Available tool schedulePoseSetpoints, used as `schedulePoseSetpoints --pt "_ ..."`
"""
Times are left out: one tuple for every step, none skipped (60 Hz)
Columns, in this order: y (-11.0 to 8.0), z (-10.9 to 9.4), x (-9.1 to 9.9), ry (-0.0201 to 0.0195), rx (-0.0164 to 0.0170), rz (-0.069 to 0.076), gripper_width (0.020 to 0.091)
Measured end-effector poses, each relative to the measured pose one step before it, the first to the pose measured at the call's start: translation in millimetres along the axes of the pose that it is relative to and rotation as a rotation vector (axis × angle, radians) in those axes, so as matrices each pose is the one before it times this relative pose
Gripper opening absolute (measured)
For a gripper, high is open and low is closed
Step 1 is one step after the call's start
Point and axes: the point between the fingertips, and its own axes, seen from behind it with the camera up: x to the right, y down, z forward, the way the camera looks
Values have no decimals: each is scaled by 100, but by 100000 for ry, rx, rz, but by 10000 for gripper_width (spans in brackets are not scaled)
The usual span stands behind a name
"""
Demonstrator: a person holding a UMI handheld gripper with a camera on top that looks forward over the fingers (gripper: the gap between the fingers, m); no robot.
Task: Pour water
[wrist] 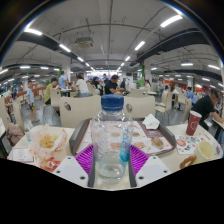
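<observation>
I can read no text anywhere. The water bottle [111, 135] standing between my fingers shows no label I can make out, and the red cup [193, 122] at the right of the frame bears markings too small to read.

The water bottle [111, 135] hides much of the gripper's [111, 165] purple pads [88, 158], so contact cannot be judged. Its base is cut off below, and the distant people [112, 85] are too small to make out.

A pale table [25, 157] carries a water bottle [111, 135], food trays [158, 140] and possibly a red cup [193, 122].
</observation>
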Motion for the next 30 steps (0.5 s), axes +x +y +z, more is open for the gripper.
schedulePoseSetpoints --pt "9 -301 46 108 -225 3 456" --pt "28 -269 18 33 -402 -79 438" --pt "62 264 23 -38 -367 -220 420" --pt "16 -1381 138 23 -749 -526 413" --pt "162 1778 -362 -132 151 -285 410" --pt "-10 -193 -105 -364 -194 -540 384" --pt "-24 -248 43 63 -438 -413 383" --pt "-2 -220 -18 -19 -489 -203 383" --pt "16 -186 49 190 -524 -425 364" --pt "-110 -685 14 358 -635 -565 362" --pt "-115 -300 64 244 -317 -95 362" --pt "508 838 173 -221 -361 -106 361" --pt "-21 -129 -51 -323 -143 328 362" --pt "-46 -104 2 125 7 724 362" --pt "-200 -316 76 213 77 808 362" --pt "-229 -350 29 -187 -63 527 362" --pt "-273 -336 -38 -504 -52 488 361" --pt "-724 -1434 -238 -113 -118 641 362" --pt "86 427 612 29 1216 1347 363" --pt "-476 -516 139 -46 502 1243 362" --pt "-449 -507 -68 -642 217 1085 361" --pt "-493 -513 -110 -1147 205 1199 362" --pt "-541 -537 -35 -1191 387 1786 361" --pt "-621 -546 12 -871 509 2437 361" --pt "-614 -520 66 -836 450 3114 362" --pt "-1279 -1049 -537 -893 -108 3463 361" --pt "-210 -1410 354 -1940 493 3970 360" --pt "-799 -652 153 -1622 571 3737 362" --pt "-779 -569 -49 -1338 622 3781 361" --pt "-760 -541 39 -1278 460 4132 360"
